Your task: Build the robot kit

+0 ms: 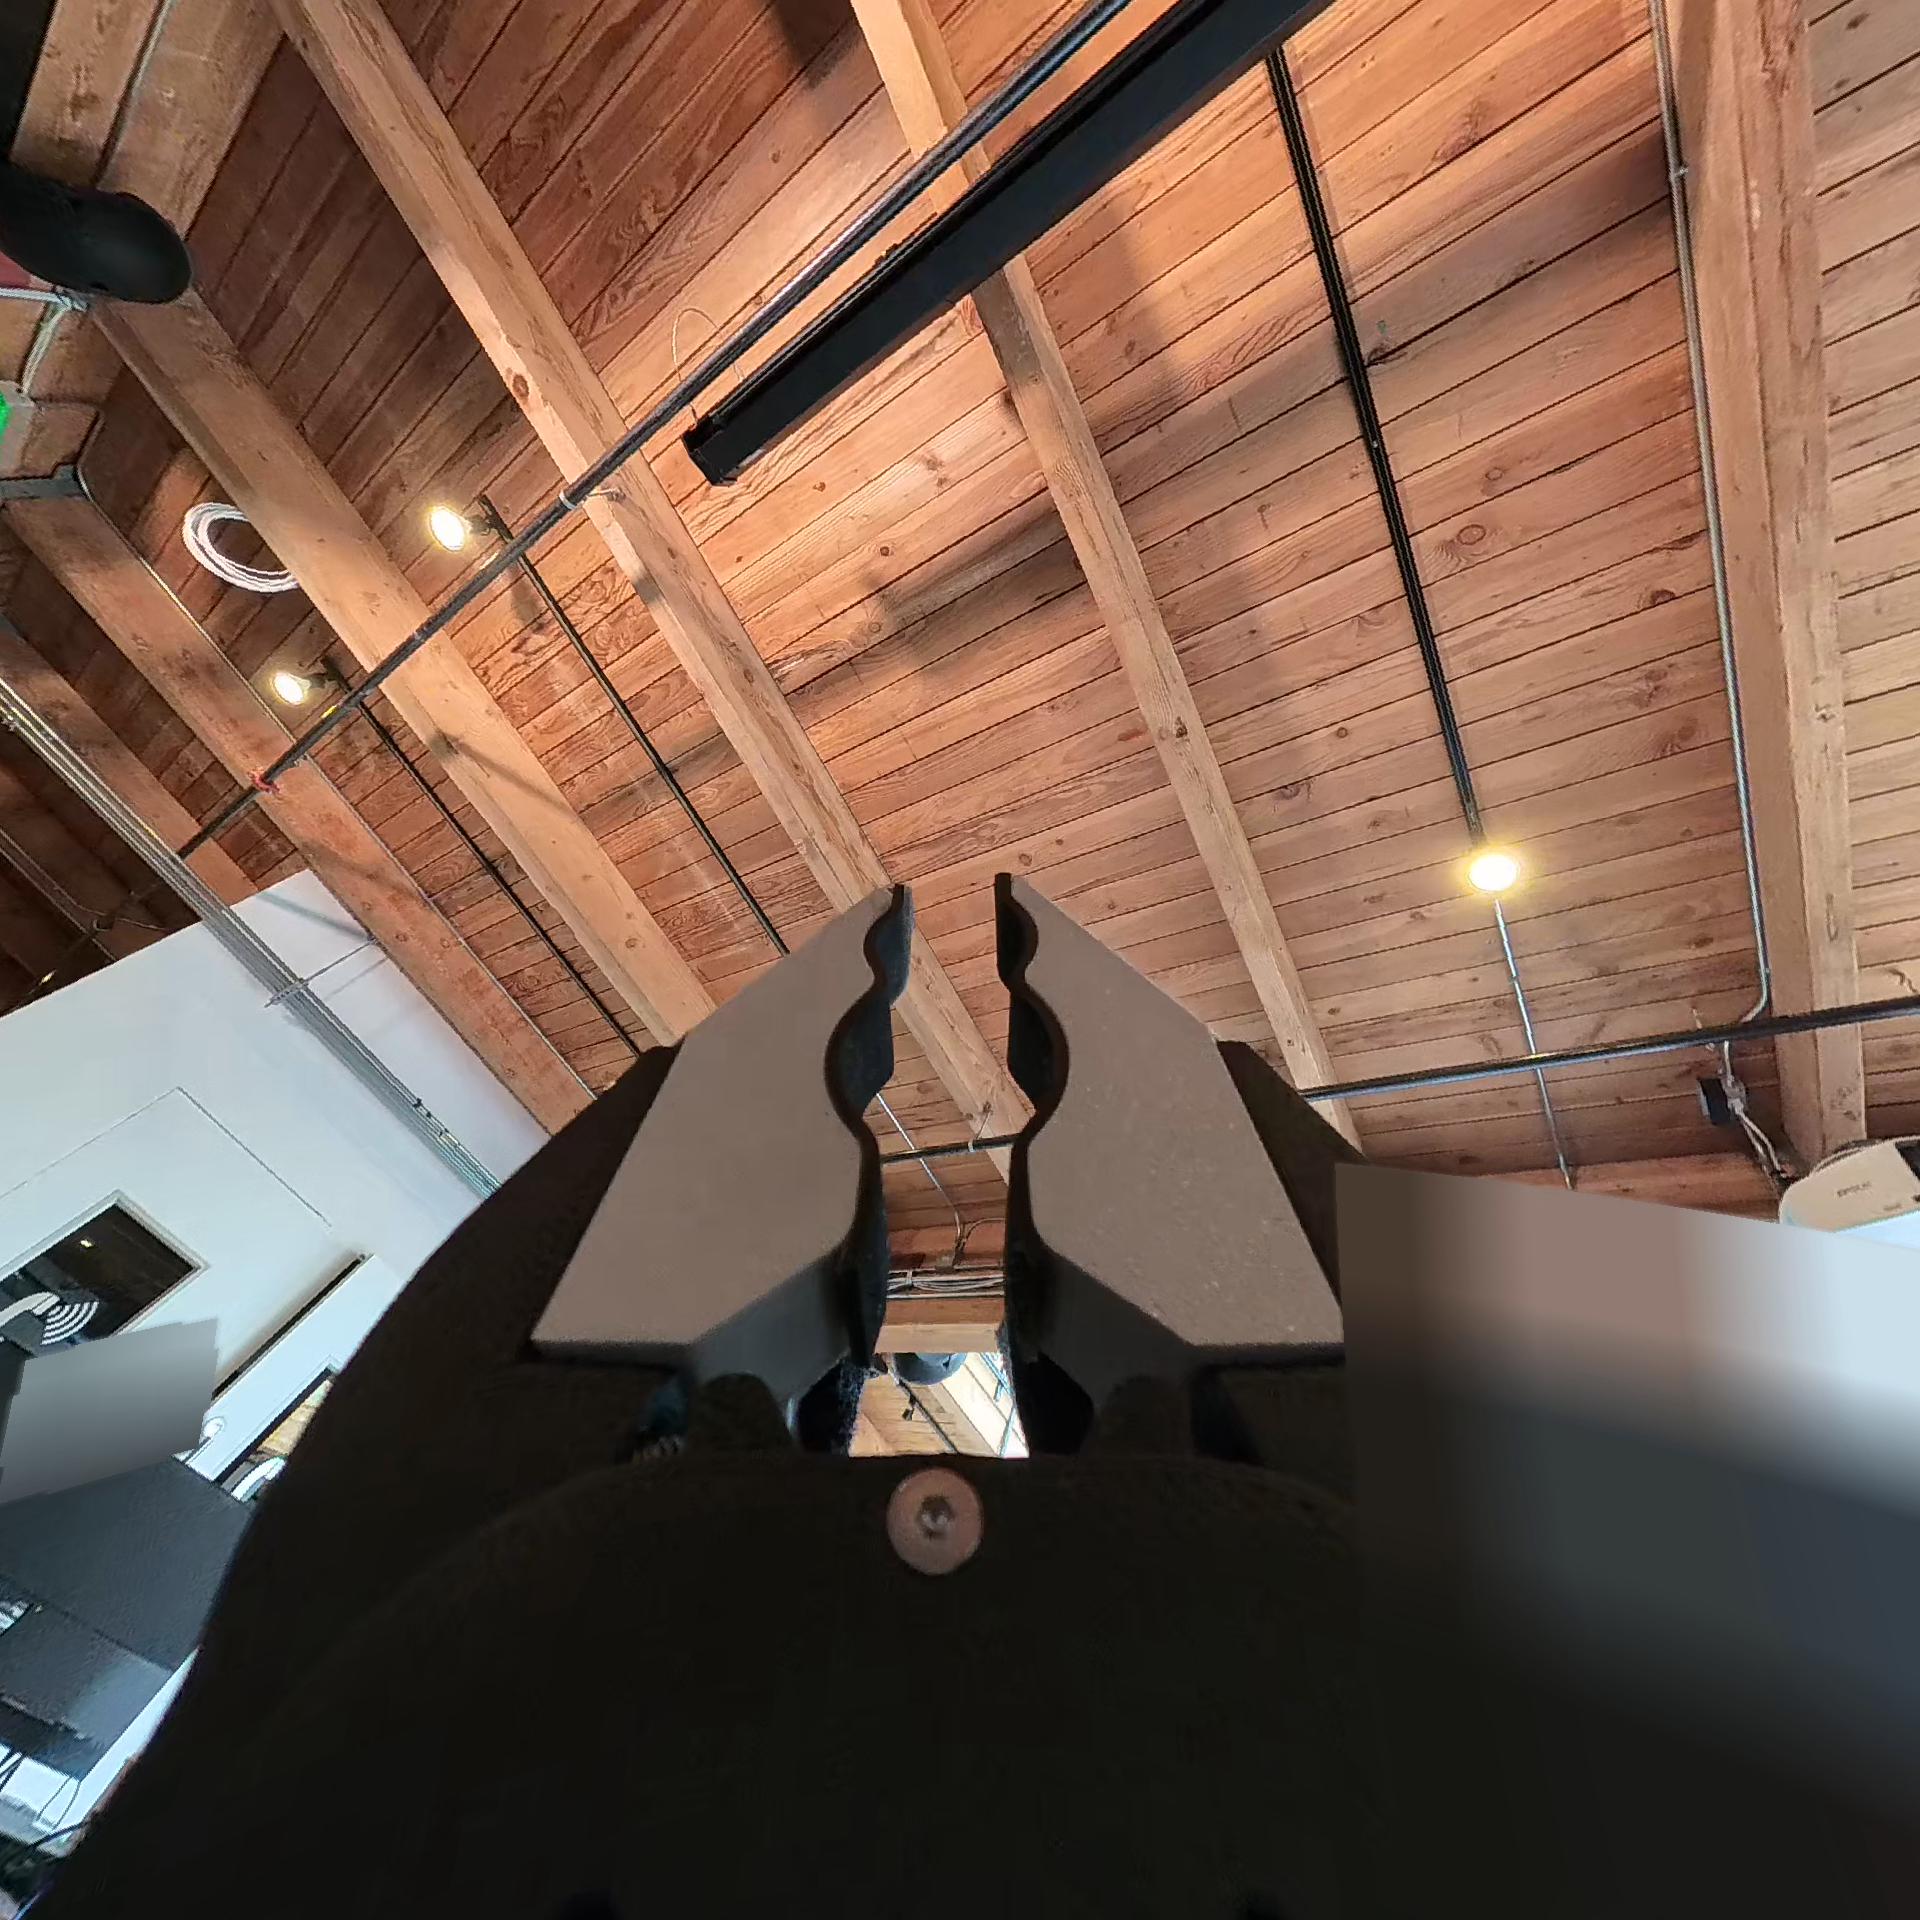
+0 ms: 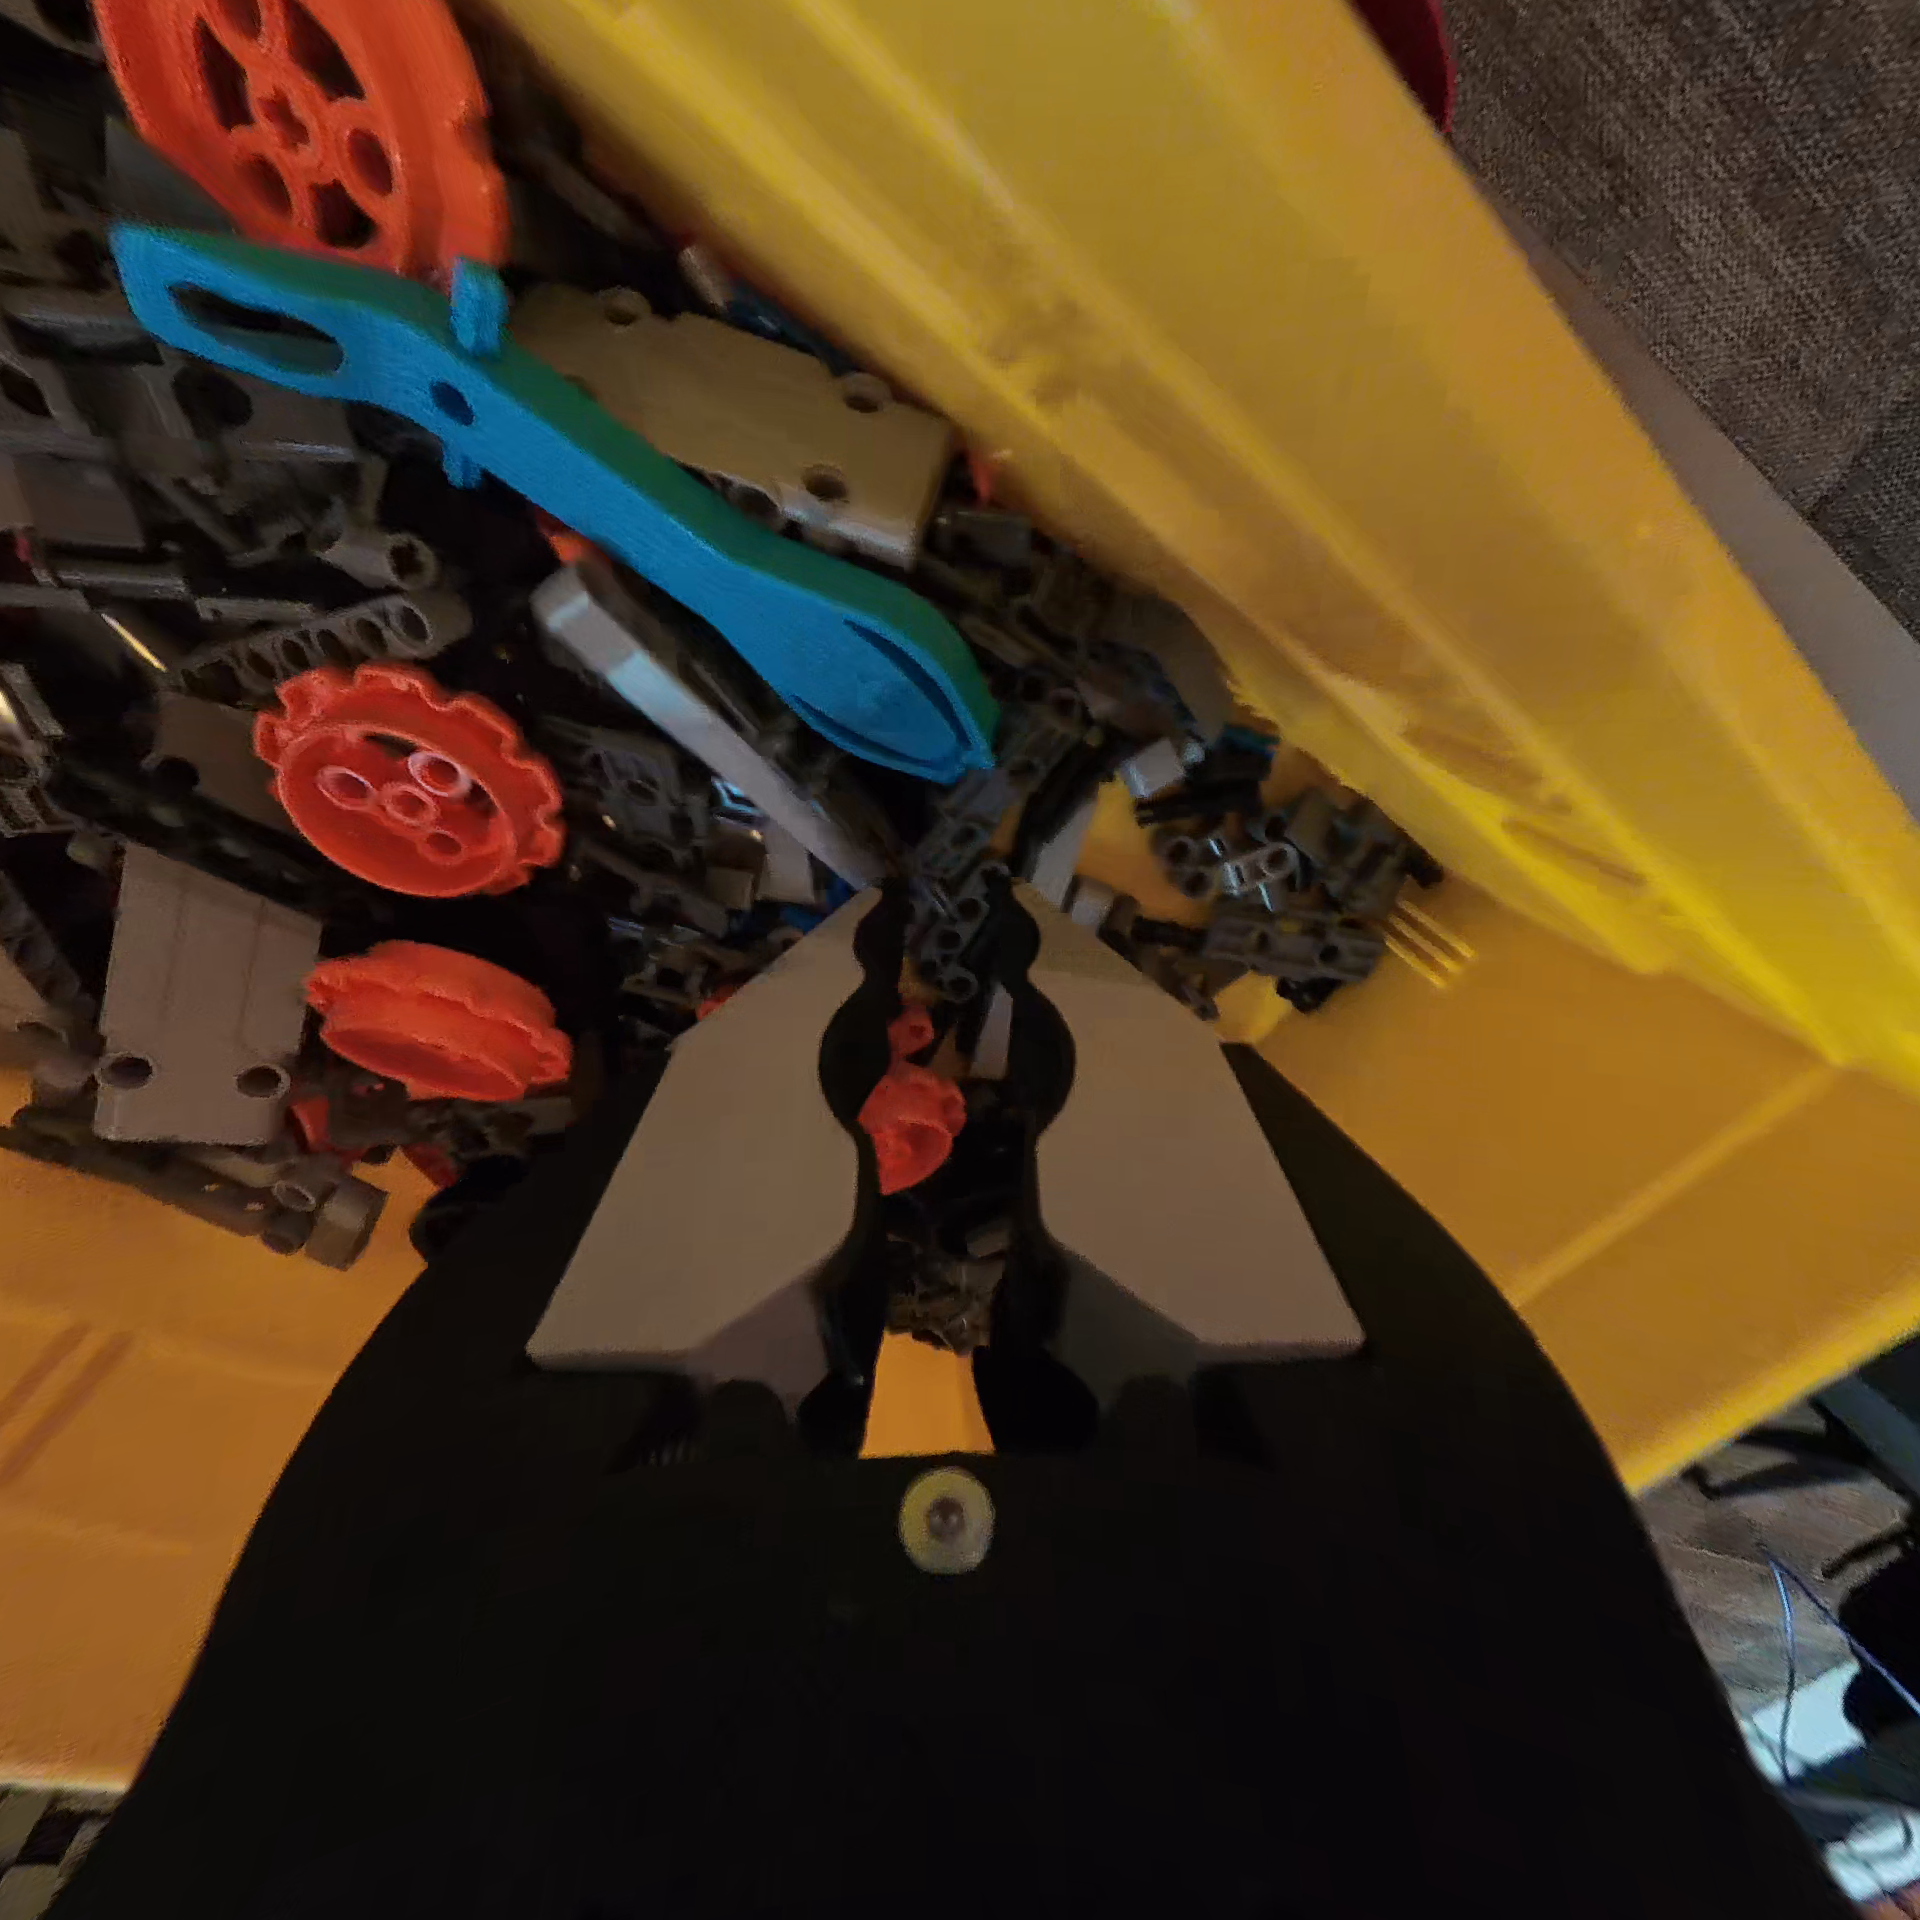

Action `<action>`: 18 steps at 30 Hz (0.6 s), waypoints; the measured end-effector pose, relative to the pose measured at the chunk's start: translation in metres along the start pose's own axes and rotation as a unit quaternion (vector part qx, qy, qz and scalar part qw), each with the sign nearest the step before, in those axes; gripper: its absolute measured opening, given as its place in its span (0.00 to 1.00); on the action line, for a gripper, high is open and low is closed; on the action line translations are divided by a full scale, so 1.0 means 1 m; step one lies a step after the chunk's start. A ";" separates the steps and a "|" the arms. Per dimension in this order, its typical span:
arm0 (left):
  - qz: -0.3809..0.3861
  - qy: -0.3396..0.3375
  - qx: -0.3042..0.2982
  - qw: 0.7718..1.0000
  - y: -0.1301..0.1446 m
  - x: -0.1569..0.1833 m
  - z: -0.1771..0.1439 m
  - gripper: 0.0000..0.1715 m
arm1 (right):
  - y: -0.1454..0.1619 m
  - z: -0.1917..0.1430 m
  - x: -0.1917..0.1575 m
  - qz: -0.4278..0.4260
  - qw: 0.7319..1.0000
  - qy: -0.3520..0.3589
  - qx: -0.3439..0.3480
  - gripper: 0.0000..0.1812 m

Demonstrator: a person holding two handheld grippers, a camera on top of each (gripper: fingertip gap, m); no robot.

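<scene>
My right gripper (image 2: pixel 948 902) reaches into a yellow bin (image 2: pixel 1299 436) full of small building parts. Its tips sit in the pile and close on a dark grey beam with holes (image 2: pixel 951 930). A small orange gear (image 2: pixel 912 1127) lies below, seen between the fingers. A blue-green flat tool (image 2: pixel 623 499) and orange toothed wheels (image 2: pixel 410 779) lie to the left. My left gripper (image 1: pixel 948 896) points up at a wooden ceiling (image 1: pixel 1039 623). Its jaws stand a little apart with nothing between them.
Grey blocks (image 2: pixel 197 997) and several dark beams fill the bin's left side. The bin wall rises close on the right. Grey carpet (image 2: pixel 1714 208) lies beyond it. Overhead are beams, black light tracks (image 1: pixel 935 260), spot lamps (image 1: pixel 1493 870) and a projector (image 1: pixel 1860 1184). The grippers' ends are close to 50 cm from one another.
</scene>
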State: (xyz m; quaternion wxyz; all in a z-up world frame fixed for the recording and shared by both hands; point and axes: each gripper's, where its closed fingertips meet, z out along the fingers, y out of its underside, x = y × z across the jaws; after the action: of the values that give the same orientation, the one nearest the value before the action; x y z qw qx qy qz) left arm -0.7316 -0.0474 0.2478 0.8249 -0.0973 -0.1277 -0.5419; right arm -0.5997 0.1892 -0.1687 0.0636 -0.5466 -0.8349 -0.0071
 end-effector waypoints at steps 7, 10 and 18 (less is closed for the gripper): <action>-0.001 -0.001 -0.002 1.000 0.001 -0.001 0.001 0.08 | -0.026 -0.003 -0.011 -0.020 0.999 -0.020 0.030 0.05; -0.001 0.002 -0.001 1.000 0.001 0.000 0.001 0.08 | -0.013 -0.004 -0.004 -0.002 1.000 -0.024 0.002 0.06; -0.006 0.002 -0.005 1.000 0.003 -0.003 0.002 0.08 | 0.031 0.003 0.017 0.054 0.997 -0.027 -0.053 0.04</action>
State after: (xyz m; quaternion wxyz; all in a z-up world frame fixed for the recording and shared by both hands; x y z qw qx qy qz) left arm -0.7301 -0.0434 0.2486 0.8211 -0.0996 -0.1243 -0.5481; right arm -0.5789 0.2174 -0.1715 0.0124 -0.5936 -0.8040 -0.0335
